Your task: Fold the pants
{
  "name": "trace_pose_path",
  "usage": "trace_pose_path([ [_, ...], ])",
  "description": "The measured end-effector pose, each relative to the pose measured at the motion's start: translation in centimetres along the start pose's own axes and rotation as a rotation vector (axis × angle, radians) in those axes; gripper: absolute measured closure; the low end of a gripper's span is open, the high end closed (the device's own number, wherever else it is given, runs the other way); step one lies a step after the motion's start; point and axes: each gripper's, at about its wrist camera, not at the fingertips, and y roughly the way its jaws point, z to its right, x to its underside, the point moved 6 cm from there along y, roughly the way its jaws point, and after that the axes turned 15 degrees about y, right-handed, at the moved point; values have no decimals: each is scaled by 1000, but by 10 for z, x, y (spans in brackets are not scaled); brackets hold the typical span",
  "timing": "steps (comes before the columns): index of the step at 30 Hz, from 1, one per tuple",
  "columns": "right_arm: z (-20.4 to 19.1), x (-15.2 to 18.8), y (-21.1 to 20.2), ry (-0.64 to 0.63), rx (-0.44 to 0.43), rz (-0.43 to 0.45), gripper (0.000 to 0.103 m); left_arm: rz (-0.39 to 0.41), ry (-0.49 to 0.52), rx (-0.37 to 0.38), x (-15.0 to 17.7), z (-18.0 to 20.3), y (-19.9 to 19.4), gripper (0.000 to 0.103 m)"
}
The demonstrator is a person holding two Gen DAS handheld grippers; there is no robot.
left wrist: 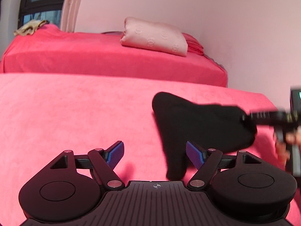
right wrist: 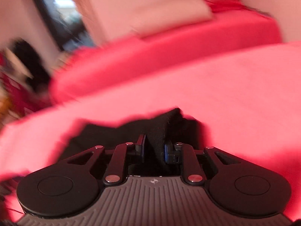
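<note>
- The black pants are bunched and partly lifted off the pink-covered bed, toward its right edge in the left wrist view; a tail of cloth hangs down near the front.
- Right claw: nearly closed, its pads pinching a raised ridge of the dark cloth.
- Left claw: spread wide and holding nothing; the hanging tail lies just beside its right pad, and I cannot tell whether it touches.
- No flat fold shows, so the folding looks barely begun: the pants need spreading and smoothing first.
- Much bare cover lies open to the left of the pants; the bed's far edge is near behind them, with a second bed and a pillow beyond.
</note>
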Motion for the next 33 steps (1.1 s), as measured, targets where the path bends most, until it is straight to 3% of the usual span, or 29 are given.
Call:
trace_pose_path([
  [1, 1, 1, -3, 10, -15, 17, 78, 1, 8, -8, -9, 2, 4, 0],
  [3, -3, 0, -3, -27, 25, 52, 67, -5, 17, -30, -28, 4, 19, 0],
  [5, -9, 1, -4, -85, 86, 100, 47, -16, 28, -54, -44, 8, 36, 0],
  [6, -9, -1, -6, -99, 114, 127, 46, -27, 33, -70, -49, 10, 46, 0],
  [9, -8, -3, -20, -116, 193, 254, 41, -95, 46, -98, -48, 16, 79, 0],
  [11, -21, 3, -23, -148, 195, 313, 29, -152, 41, -103, -35, 19, 97, 0],
  [14, -33, 20, -12, -226, 131, 264, 19, -155, 39, -118, -17, 20, 102, 0],
  [16, -24, 33, 5, -270, 188, 213, 18, -145, 48, -129, -11, 17, 97, 0],
  [17, -15, 37, 10, -269, 204, 195, 12, -143, 53, -121, -11, 16, 93, 0],
  [18, -6, 35, 12, -226, 181, 191, 10, -140, 56, -107, -10, 15, 87, 0],
  [21, 17, 23, 8, -18, 78, 113, 8, -129, 45, -76, -11, 10, 71, 0],
  [24, 29, 13, 2, 101, 55, 106, 7, -105, -2, -61, -18, 7, 60, 0],
  [28, 22, 7, -10, 120, 47, 155, 8, -73, -20, -51, -25, 9, 54, 0],
  [31, 12, 3, -11, 84, 38, 194, 8, -119, 17, -51, -16, 18, 64, 0],
  [33, 13, 5, -2, 68, 76, 181, 8, -138, 29, -59, -5, 22, 69, 0],
])
